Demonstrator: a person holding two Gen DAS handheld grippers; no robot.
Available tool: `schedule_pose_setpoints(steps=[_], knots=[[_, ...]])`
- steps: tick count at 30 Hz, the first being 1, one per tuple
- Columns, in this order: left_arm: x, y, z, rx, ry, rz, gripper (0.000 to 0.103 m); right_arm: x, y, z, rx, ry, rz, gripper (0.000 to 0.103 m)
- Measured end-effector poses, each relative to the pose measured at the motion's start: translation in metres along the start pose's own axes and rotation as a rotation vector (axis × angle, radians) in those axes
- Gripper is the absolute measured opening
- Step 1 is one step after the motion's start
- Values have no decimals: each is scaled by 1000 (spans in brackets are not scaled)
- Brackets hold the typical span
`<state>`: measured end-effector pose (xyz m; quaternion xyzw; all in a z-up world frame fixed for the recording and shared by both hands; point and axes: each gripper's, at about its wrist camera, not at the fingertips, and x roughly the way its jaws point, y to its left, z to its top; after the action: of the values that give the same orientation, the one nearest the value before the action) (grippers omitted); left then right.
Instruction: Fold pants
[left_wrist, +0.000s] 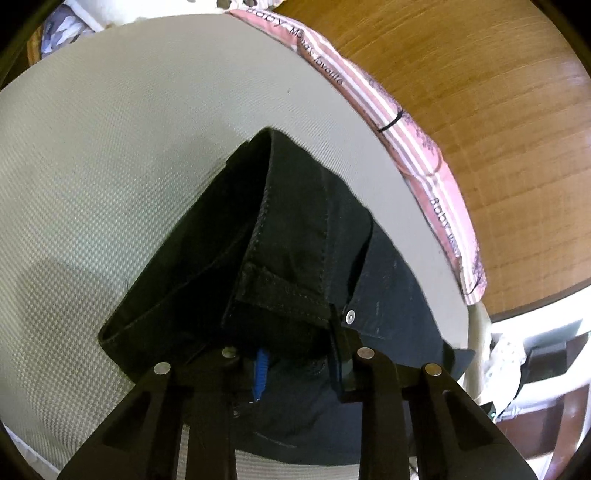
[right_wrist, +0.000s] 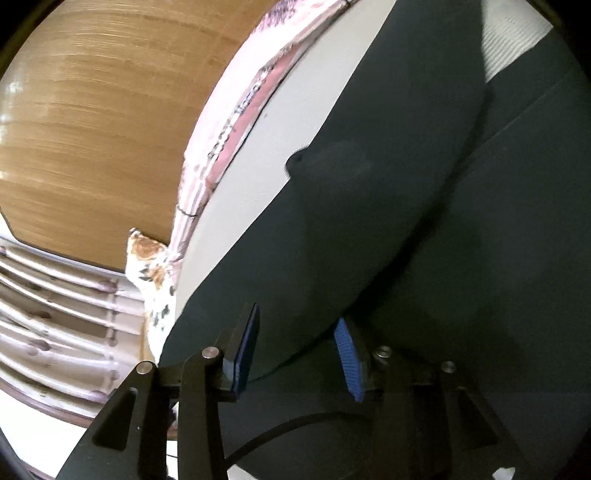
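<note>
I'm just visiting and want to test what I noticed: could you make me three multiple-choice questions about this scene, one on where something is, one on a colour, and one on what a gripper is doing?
1. Where do the pants lie?
A. on the wooden floor
B. on the pale textured surface
C. in a basket

2. What colour are the pads on the right gripper?
A. blue
B. red
C. yellow

3. How is the left gripper?
A. open, away from the cloth
B. out of view
C. shut on the pants

Answers:
1 B, the dark cloth rests on the pale surface.
2 A, both pads show blue.
3 C, waistband fabric is bunched between its fingers.
</note>
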<state>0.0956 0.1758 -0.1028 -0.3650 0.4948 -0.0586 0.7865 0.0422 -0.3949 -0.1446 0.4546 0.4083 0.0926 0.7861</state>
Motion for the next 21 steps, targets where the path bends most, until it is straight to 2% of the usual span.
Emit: schedule_pose_setpoints(steps=[4, 8, 12, 14, 17, 21], knots=[[-6, -4, 5, 24, -15, 13, 26, -4, 10, 10, -44, -49, -21, 38], [-4, -5, 6, 34, -9, 28, 25, -19, 4, 31, 20, -129, -35, 32], [1, -2, 6, 32, -1, 43, 25, -31, -4, 47, 43, -154, -63, 25], [3, -1, 6, 32, 2, 49, 25, -36, -3, 51, 42, -168, -75, 16], [7, -5, 8, 58, 3, 66, 25, -47, -4, 53, 24, -174, -111, 9], [5, -12, 10, 117, -5, 87, 24, -64, 9, 53, -43, -189, -154, 6]])
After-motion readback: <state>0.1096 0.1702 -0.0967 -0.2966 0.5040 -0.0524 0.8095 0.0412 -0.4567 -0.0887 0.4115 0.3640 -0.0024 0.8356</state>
